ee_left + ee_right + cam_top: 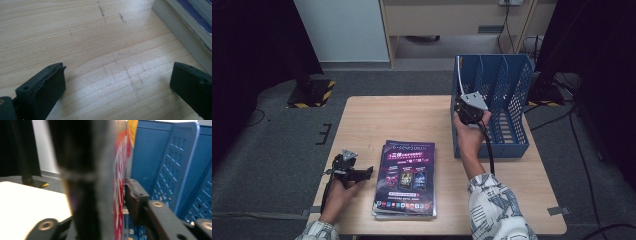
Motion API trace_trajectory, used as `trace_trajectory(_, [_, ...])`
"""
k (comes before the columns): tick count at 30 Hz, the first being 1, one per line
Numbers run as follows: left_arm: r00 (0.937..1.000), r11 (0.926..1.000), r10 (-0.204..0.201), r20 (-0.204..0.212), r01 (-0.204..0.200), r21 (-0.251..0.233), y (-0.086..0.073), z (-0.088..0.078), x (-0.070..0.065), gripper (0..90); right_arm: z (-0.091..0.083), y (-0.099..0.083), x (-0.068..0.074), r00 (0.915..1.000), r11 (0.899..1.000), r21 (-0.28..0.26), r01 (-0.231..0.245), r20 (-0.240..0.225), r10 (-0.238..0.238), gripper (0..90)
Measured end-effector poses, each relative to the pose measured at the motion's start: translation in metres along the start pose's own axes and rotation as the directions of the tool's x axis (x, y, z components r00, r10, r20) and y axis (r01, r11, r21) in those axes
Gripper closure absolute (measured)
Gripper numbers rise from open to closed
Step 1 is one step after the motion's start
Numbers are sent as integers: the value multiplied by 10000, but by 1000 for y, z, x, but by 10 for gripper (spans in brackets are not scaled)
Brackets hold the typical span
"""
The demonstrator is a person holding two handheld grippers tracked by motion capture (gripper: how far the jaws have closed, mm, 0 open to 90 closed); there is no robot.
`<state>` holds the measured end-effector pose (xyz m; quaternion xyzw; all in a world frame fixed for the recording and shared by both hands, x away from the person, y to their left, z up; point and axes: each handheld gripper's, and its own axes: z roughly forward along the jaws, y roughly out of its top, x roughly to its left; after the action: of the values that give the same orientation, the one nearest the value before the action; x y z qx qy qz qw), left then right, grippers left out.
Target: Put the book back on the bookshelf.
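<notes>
Now my right gripper [110,202] is standing a book [100,170] upright in the blue rack [512,100], jaws slack around it; red-orange cover writing unreadable. Left gripper [117,82] is gaping wide beside the stack [406,177].

Our left forearm enters from the bottom left of the high view, hand wrapped around the left claw [364,173], which lies low and level, pointing to the right. In the left gripper view its jaws stand wide apart with nothing between them. Our right arm, in a patterned sleeve, stretches forward and up the frame, wrist straight, hand gripping the right claw [468,111] from below. Grey plate on top, cable trailing back along the forearm. Its jaws stand partly apart.
</notes>
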<state>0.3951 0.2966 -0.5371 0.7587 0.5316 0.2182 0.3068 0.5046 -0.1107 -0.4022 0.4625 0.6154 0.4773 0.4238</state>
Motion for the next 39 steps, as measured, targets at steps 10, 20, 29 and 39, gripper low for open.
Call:
trace_trajectory(10, [10000, 10000, 6, 8, -6, 1, 0, 0, 0, 0, -16, 3, -1, 9973, 10000, 11, -55, -727, 56, 370])
trace_trajectory(20, [10000, 10000, 4, 18, -4, -3, 0, 0, 0, 0, -31, -2, -6, 9894, 9993, 306, -237, -1424, 278, 191])
trace_trajectory(29, [10000, 10000, 50, 50, -50, 10, -1, -1, 1, 0, -45, -12, -16, 9828, 9988, 379, -321, -1804, 384, 152])
trace_trajectory(39, [9999, 9999, 101, 107, -101, -2, -2, -2, 1, 0, -59, -20, -25, 9742, 9979, 430, -494, -2180, 577, 130])
